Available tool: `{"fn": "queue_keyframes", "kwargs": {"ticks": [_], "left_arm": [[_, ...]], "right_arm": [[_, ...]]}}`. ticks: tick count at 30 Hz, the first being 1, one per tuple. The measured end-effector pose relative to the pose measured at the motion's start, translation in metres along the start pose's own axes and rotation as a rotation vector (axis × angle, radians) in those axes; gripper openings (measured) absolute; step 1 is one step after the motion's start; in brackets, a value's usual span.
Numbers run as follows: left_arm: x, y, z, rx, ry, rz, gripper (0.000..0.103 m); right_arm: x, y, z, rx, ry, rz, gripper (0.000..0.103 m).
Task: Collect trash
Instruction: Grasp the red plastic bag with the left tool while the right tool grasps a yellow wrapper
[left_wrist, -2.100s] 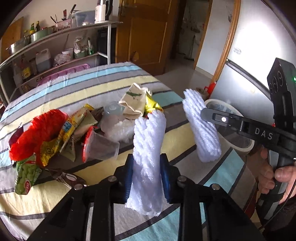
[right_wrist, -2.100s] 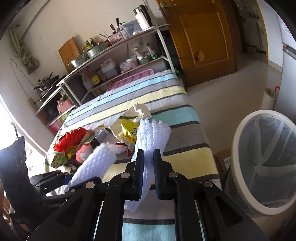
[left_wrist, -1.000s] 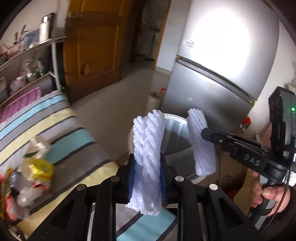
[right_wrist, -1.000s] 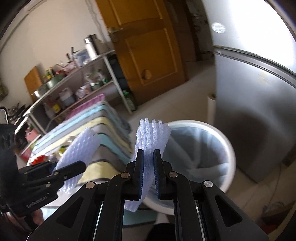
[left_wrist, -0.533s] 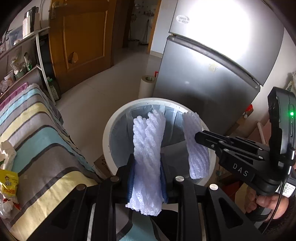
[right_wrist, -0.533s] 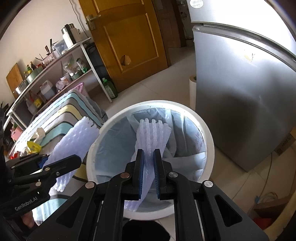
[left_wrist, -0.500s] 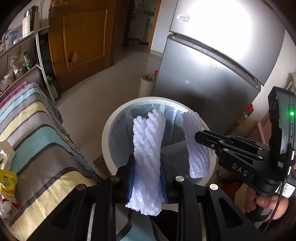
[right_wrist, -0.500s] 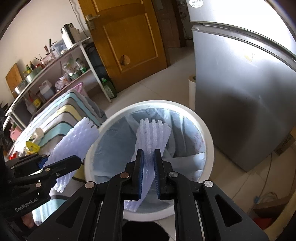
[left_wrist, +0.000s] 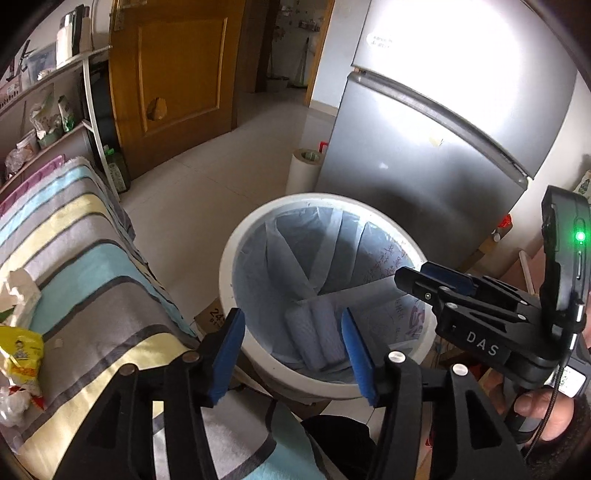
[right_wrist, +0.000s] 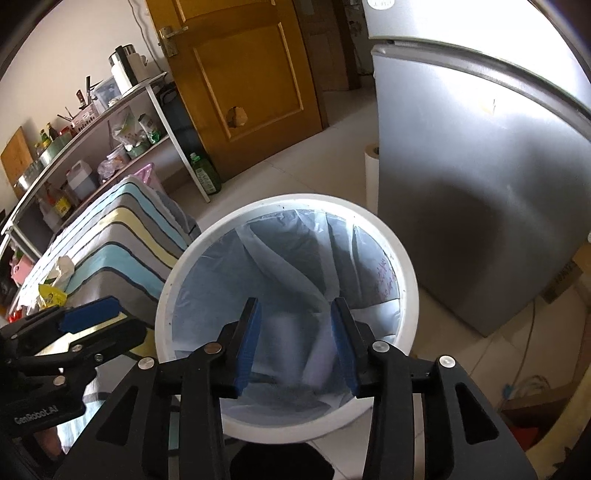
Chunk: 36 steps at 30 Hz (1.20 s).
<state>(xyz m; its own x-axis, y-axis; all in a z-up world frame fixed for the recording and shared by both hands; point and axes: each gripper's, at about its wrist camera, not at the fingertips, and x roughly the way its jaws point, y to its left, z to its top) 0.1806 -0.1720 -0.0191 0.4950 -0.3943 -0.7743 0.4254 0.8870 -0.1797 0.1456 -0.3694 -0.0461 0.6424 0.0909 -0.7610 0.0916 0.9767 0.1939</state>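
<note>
A white round trash bin (left_wrist: 236, 258) with a pale blue liner stands on the floor beside the table; it also shows in the right wrist view (right_wrist: 406, 266). Two white foam net sleeves (left_wrist: 317, 339) lie at its bottom, seen blurred in the right wrist view (right_wrist: 317, 354). My left gripper (left_wrist: 293, 350) is open and empty above the bin's near rim. My right gripper (right_wrist: 295, 345) is open and empty over the bin; it also shows in the left wrist view (left_wrist: 428, 282). More trash, a yellow wrapper (left_wrist: 20, 354) and crumpled paper (left_wrist: 22, 295), lies on the table.
The striped tablecloth table (left_wrist: 92, 266) is left of the bin. A silver fridge (left_wrist: 424, 158) stands right behind the bin, with a paper roll (left_wrist: 304, 170) beside it. A wooden door (left_wrist: 177, 77) and a cluttered shelf (right_wrist: 110, 147) are further back.
Both grippers opened over the bin and let go of their foam sleeves, which dropped to the bottom of the bin.
</note>
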Motion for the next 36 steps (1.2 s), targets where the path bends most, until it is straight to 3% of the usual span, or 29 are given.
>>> {"fn": "queue_keyframes", "kwargs": {"ticks": [12, 22, 27, 36], "left_arm": [[-0.07, 0.033, -0.017, -0.049, -0.118, 0.058, 0.067], [-0.129, 0.091, -0.051, -0.148, -0.208, 0.201, 0.068], [-0.154, 0.126, -0.071, -0.202, -0.241, 0.284, 0.07], [-0.19, 0.192, -0.113, -0.313, -0.262, 0.389, 0.072]], "right_arm": [[-0.053, 0.048, -0.001, -0.062, -0.129, 0.049, 0.04], [-0.068, 0.122, -0.01, -0.193, -0.19, 0.15, 0.041], [-0.059, 0.161, -0.015, -0.249, -0.183, 0.228, 0.043], [-0.021, 0.231, -0.025, -0.331, -0.08, 0.318, 0.044]]}}
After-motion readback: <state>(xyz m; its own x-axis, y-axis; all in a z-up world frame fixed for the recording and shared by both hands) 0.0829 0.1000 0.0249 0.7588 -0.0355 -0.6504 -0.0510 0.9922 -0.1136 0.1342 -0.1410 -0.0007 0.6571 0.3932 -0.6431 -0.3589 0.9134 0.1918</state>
